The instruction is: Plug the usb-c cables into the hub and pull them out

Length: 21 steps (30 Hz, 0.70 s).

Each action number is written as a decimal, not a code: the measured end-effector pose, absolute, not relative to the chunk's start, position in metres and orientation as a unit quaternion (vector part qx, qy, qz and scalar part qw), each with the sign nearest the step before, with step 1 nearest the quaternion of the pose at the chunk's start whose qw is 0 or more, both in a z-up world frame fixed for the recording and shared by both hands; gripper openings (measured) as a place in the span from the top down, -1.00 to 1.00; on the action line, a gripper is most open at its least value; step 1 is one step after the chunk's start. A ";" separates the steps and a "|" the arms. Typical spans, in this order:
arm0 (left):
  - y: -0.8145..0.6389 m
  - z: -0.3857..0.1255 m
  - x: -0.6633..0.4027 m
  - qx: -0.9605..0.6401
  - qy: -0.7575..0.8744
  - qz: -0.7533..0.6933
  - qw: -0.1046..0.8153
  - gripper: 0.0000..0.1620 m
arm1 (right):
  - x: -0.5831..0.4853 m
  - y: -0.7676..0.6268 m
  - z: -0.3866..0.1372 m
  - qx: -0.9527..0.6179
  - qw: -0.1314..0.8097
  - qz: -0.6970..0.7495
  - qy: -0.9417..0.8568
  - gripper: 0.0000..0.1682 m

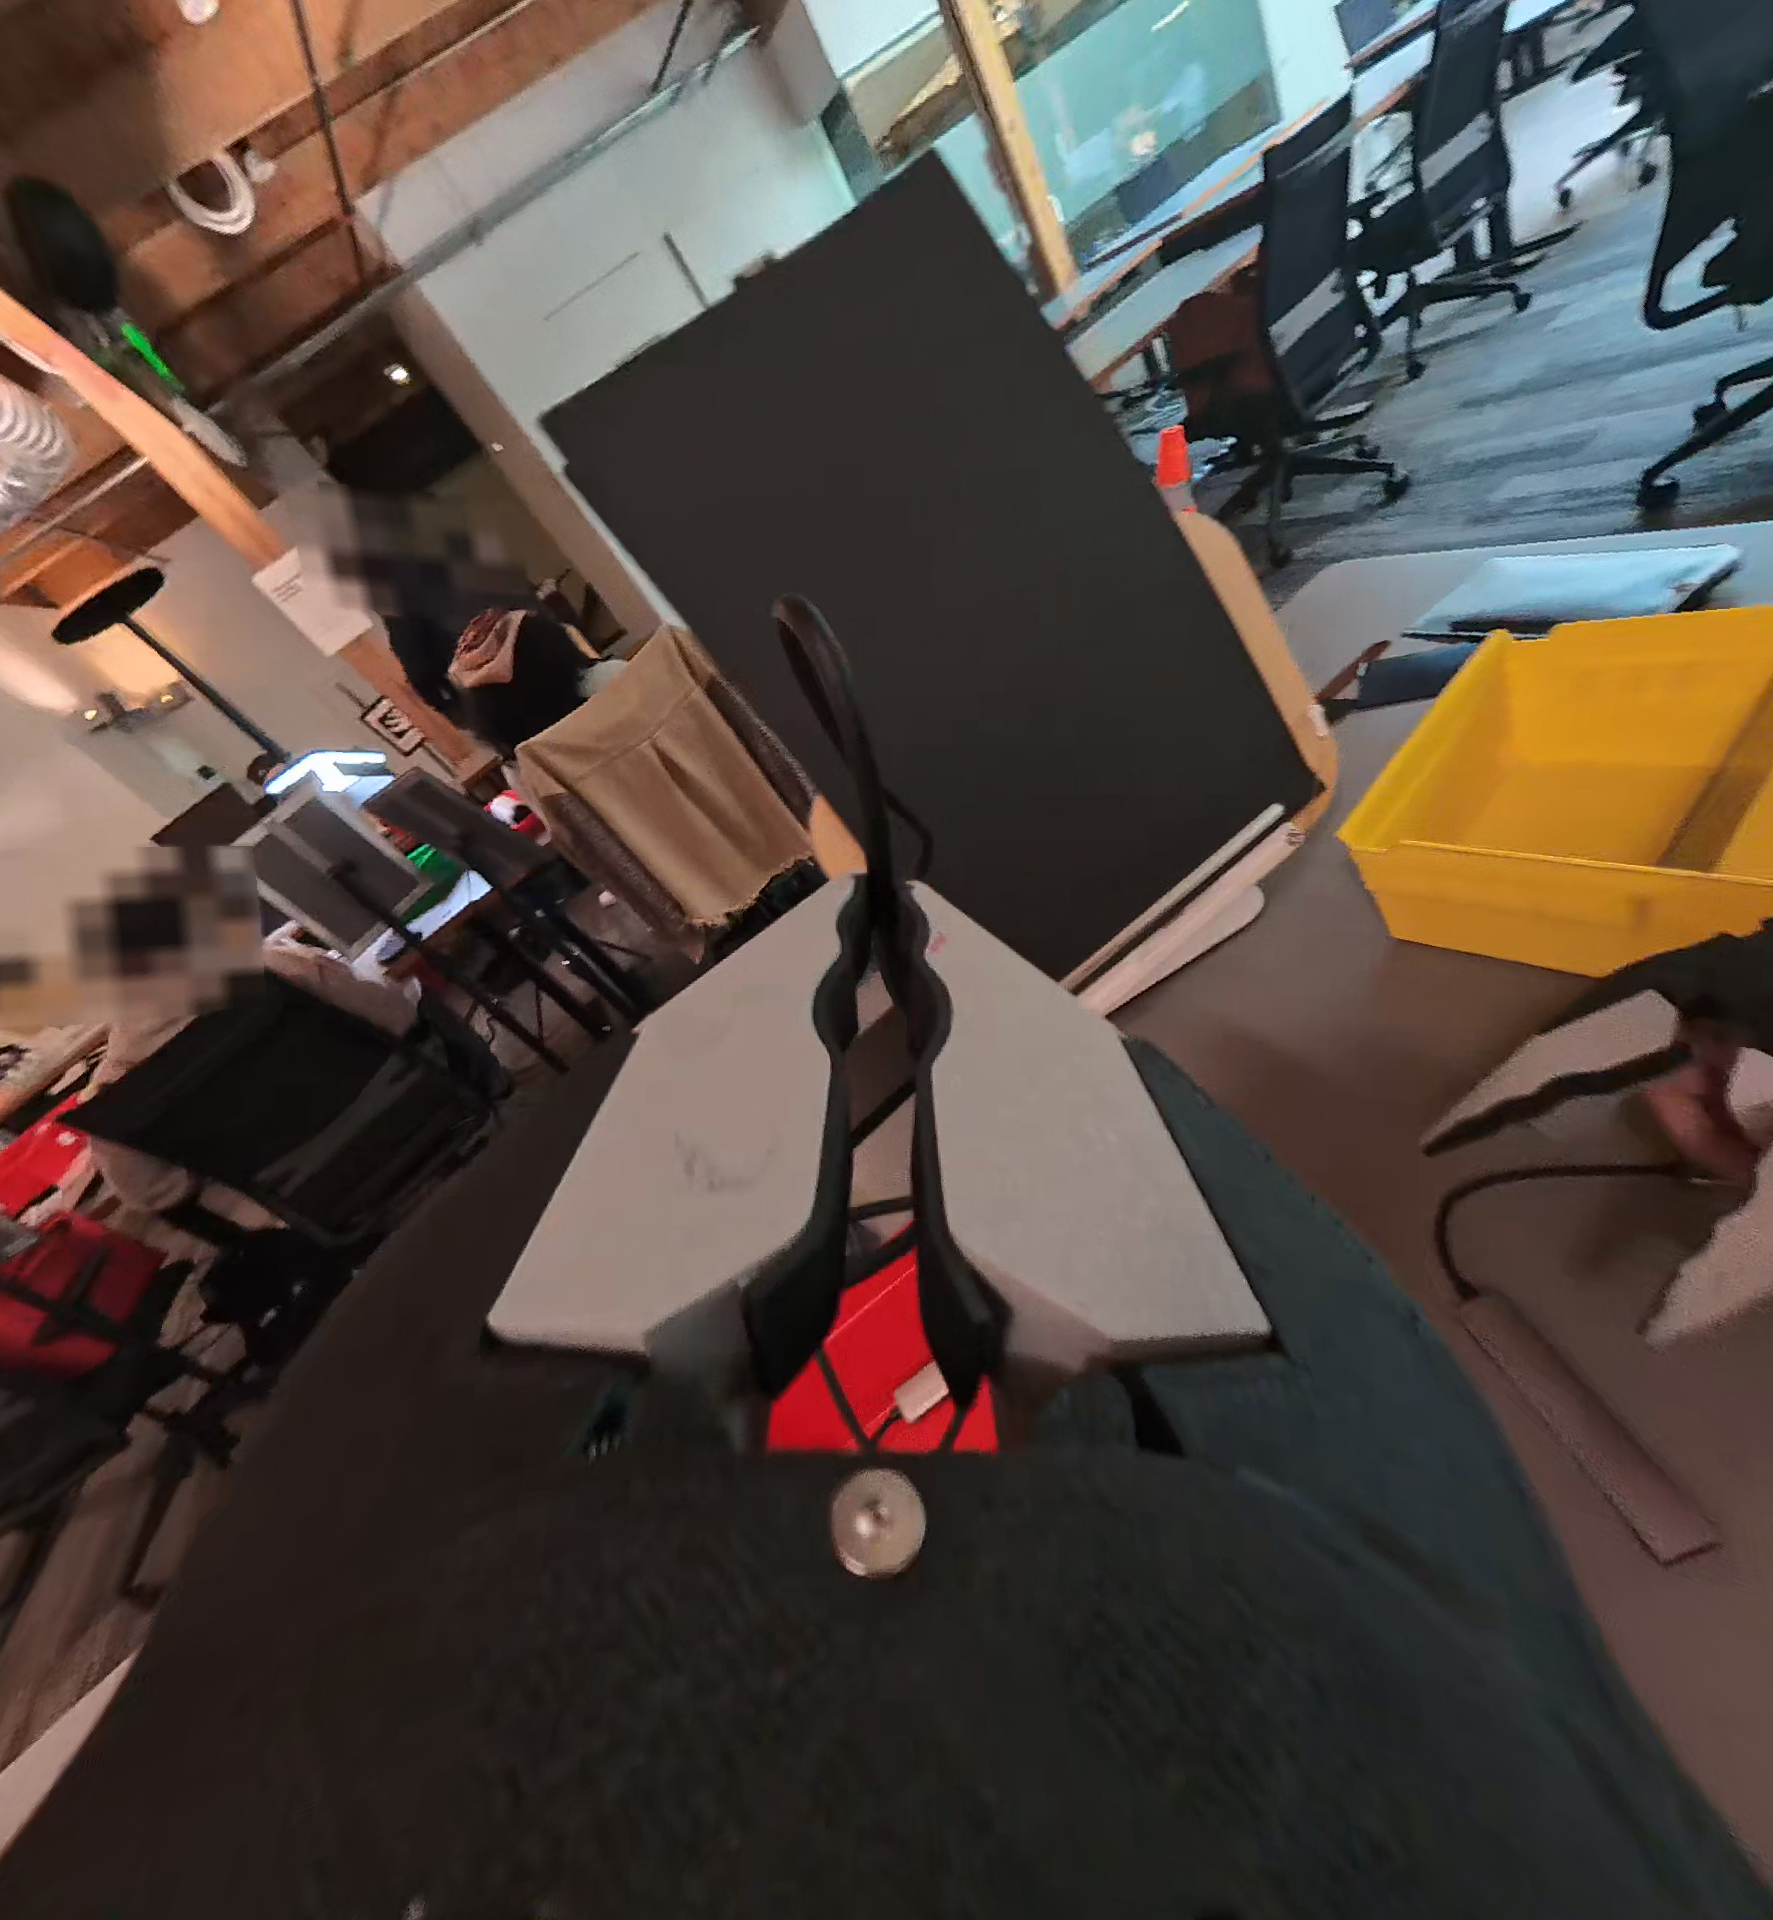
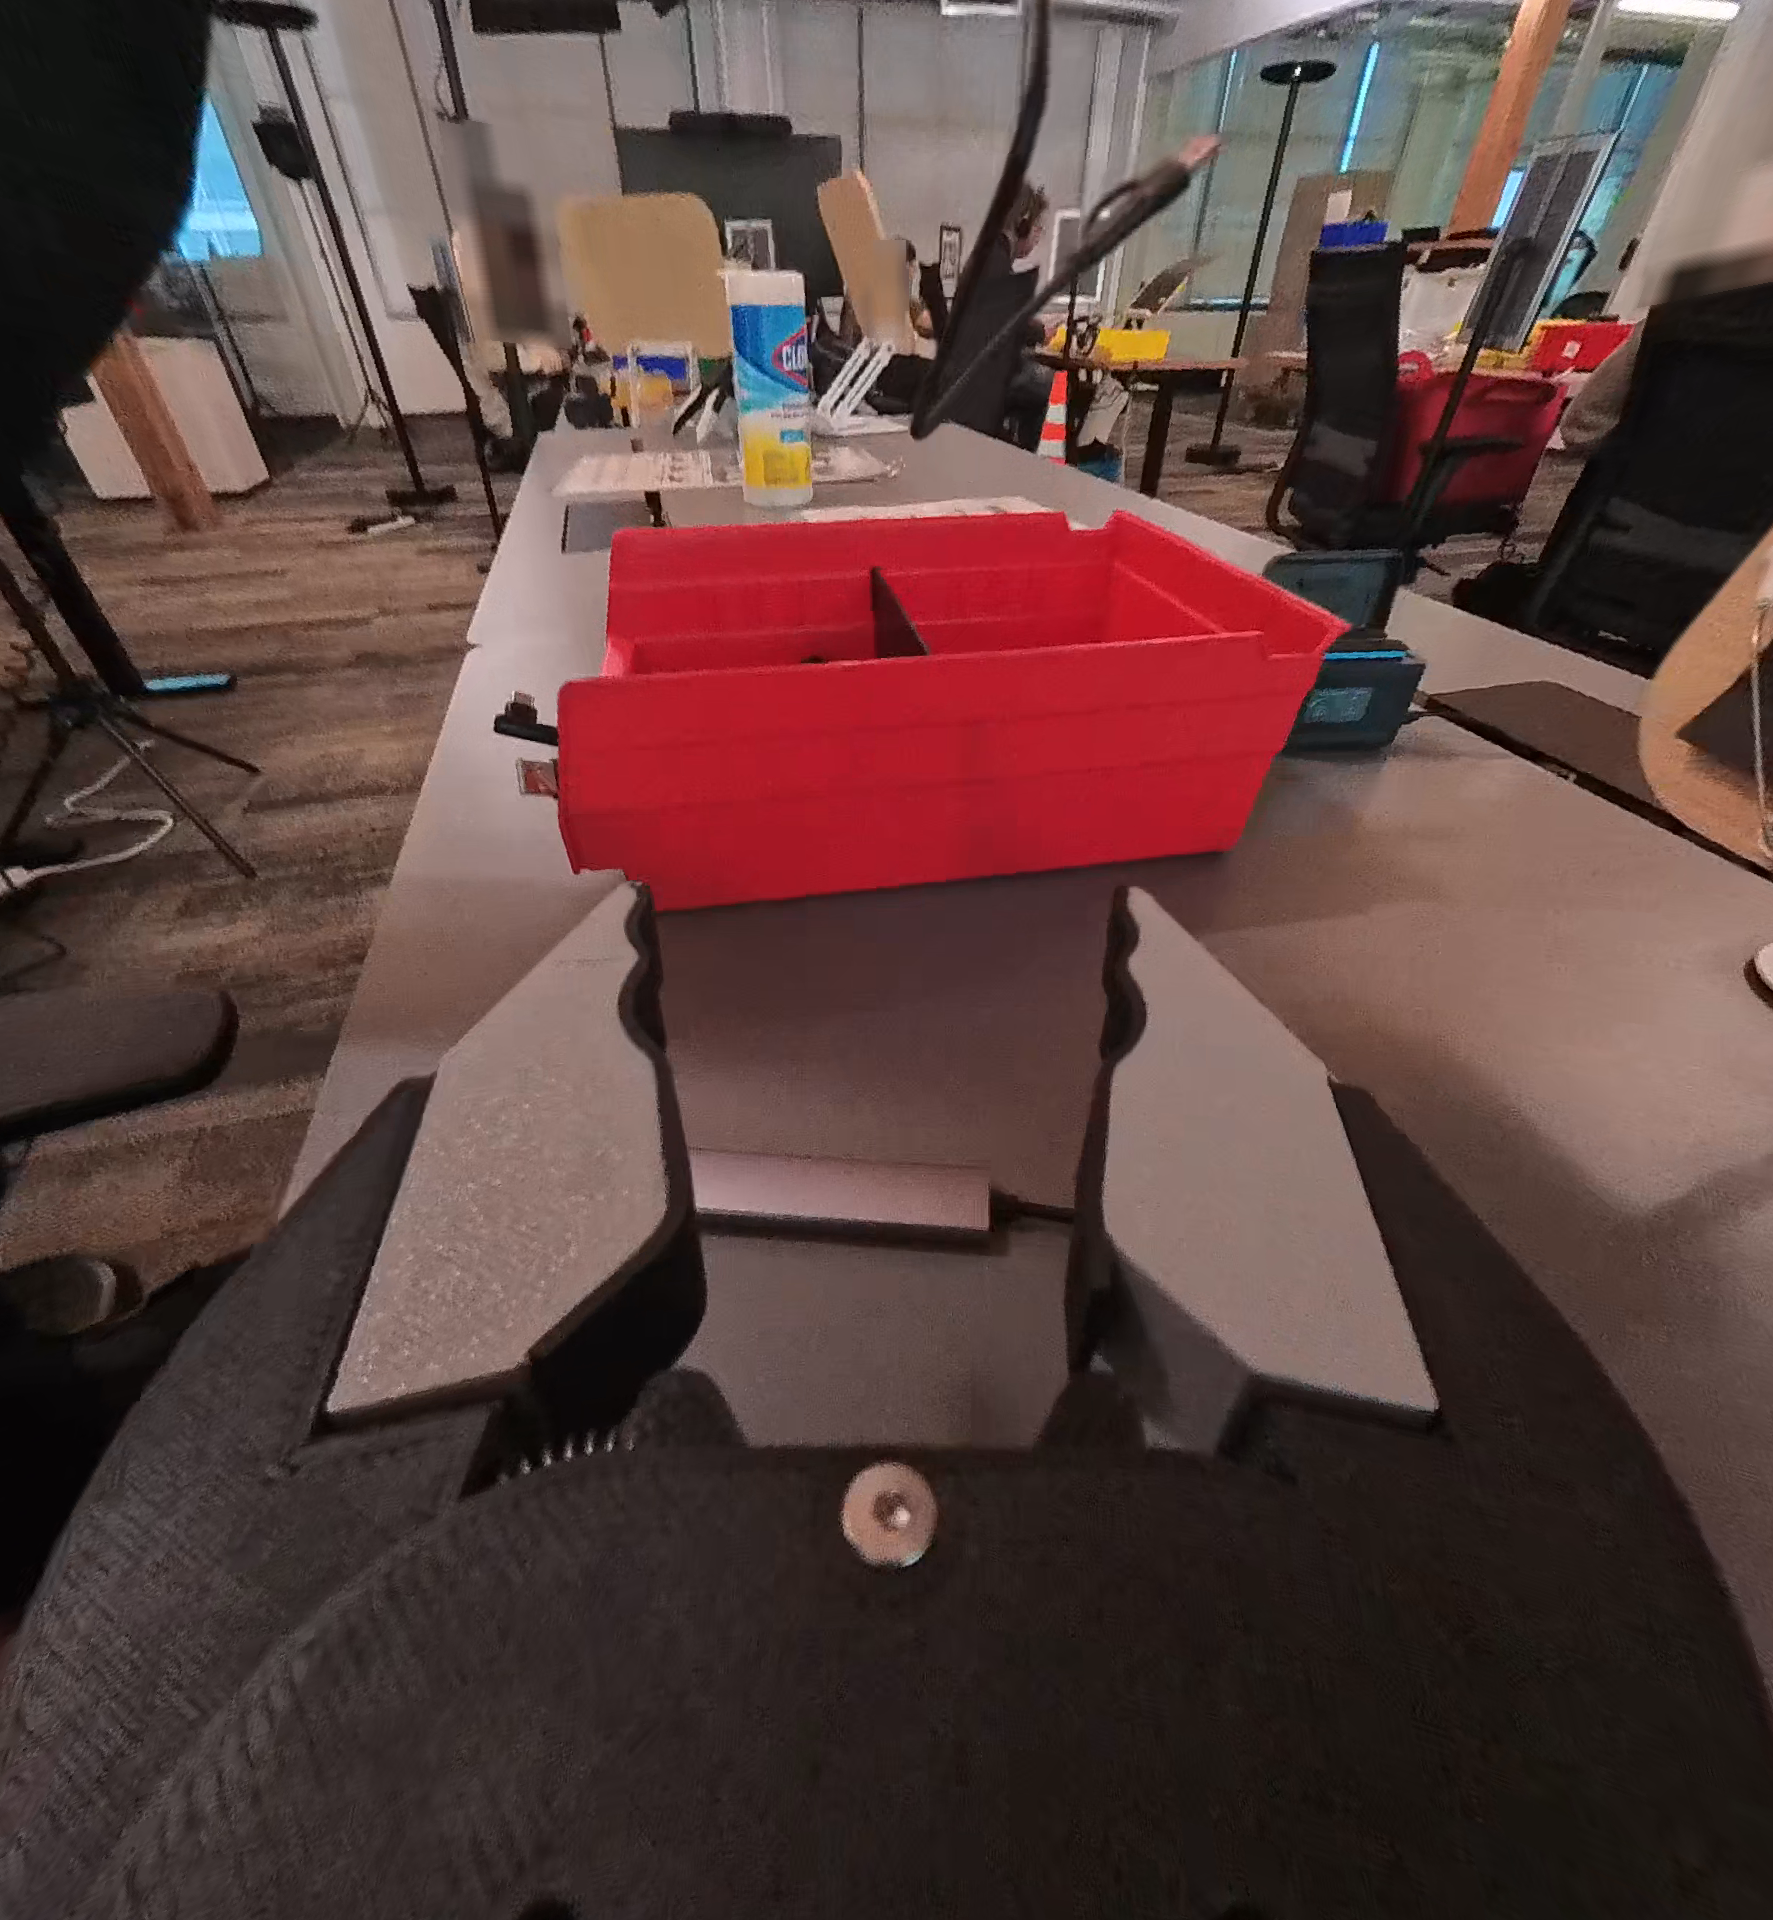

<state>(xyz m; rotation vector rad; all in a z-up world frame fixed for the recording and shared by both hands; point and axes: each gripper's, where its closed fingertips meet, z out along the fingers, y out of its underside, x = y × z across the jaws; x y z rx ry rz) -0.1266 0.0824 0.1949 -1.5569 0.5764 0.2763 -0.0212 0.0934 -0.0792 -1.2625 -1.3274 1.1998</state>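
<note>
The right tool (image 2: 882, 997) hangs low over the grey table (image 2: 1381, 935), its two fingers (image 2: 539, 1143) spread wide apart with nothing between them. The slim grey hub (image 2: 840, 1195) lies flat on the table in the gap, its thin black lead running off to the right. Beyond stands a red bin (image 2: 913, 769) with a dark divider. A black cable (image 2: 996, 229) dangles in the air farther off.
</note>
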 end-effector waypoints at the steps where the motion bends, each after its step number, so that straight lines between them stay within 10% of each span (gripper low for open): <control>1: 0.085 0.189 -0.117 -0.693 0.263 0.109 0.662 0.97 | -0.019 0.097 -0.076 -0.515 0.459 0.495 -0.528 0.01; 12: 0.079 0.103 0.002 -0.701 0.383 -0.034 0.601 0.98 | -0.008 0.100 -0.050 -0.488 0.481 0.547 -0.481 -0.05; 15: 0.093 0.074 -0.003 -0.728 0.361 -0.077 0.577 0.98 | -0.009 0.094 -0.059 -0.487 0.464 0.530 -0.516 0.66; 21: 0.108 0.016 -0.041 -0.787 0.320 -0.060 0.524 0.84 | -0.007 0.135 -0.083 -0.566 0.510 0.405 -0.506 0.88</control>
